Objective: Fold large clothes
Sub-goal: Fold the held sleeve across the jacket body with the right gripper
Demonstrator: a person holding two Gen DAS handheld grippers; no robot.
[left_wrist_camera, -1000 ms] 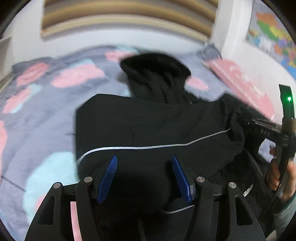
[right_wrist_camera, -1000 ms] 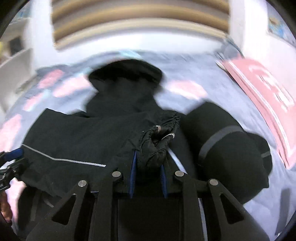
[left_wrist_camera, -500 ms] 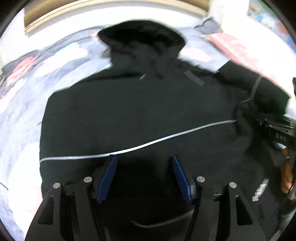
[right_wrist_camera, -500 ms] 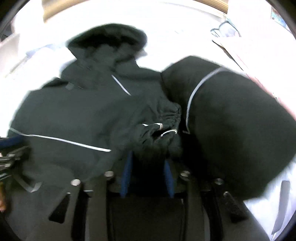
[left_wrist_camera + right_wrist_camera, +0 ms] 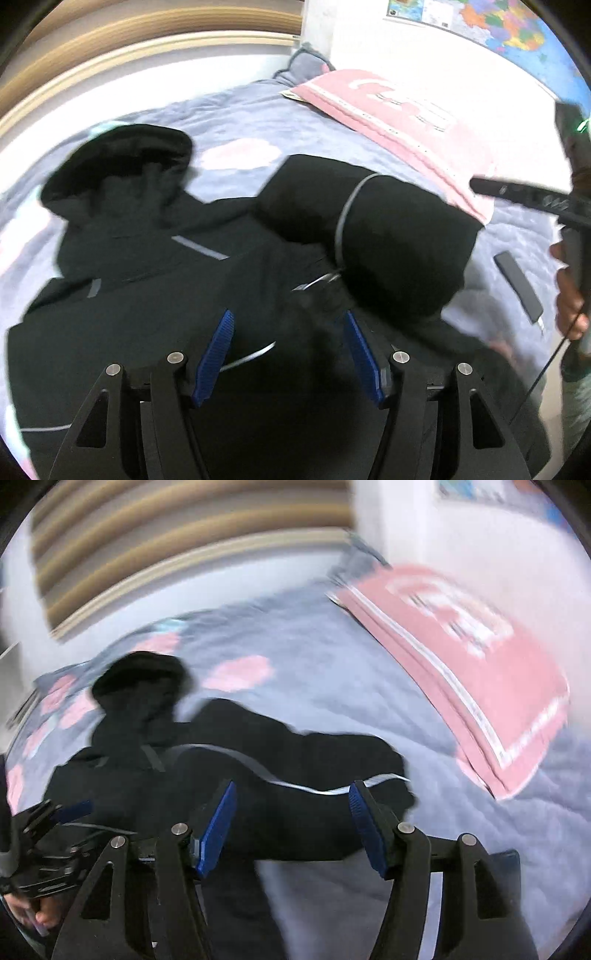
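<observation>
A black hooded jacket (image 5: 147, 280) with thin grey reflective stripes lies on the bed, its hood (image 5: 122, 155) at the far side. One sleeve (image 5: 376, 236) is folded over the body and sticks out to the right. My left gripper (image 5: 288, 343) hovers open over the jacket's middle, nothing between its blue pads. In the right wrist view the same jacket (image 5: 207, 775) spreads leftward; my right gripper (image 5: 291, 819) hangs over its sleeve (image 5: 325, 771), jaws opening, no cloth pinched between them. The right gripper's body (image 5: 532, 199) shows at the left view's right edge.
The bed has a grey-blue cover (image 5: 332, 672) with pink patches. A pink pillow (image 5: 472, 657) lies at the far right, and a dark flat device (image 5: 519, 291) beside the sleeve. A wooden headboard (image 5: 184, 542) and a wall map (image 5: 487, 22) stand behind. A hand (image 5: 569, 295) holds the right gripper.
My right gripper let go of the bunched black cuff it held and pulled away to the right. Both views swung rightward across the jacket; the sleeve now lies folded over the body.
</observation>
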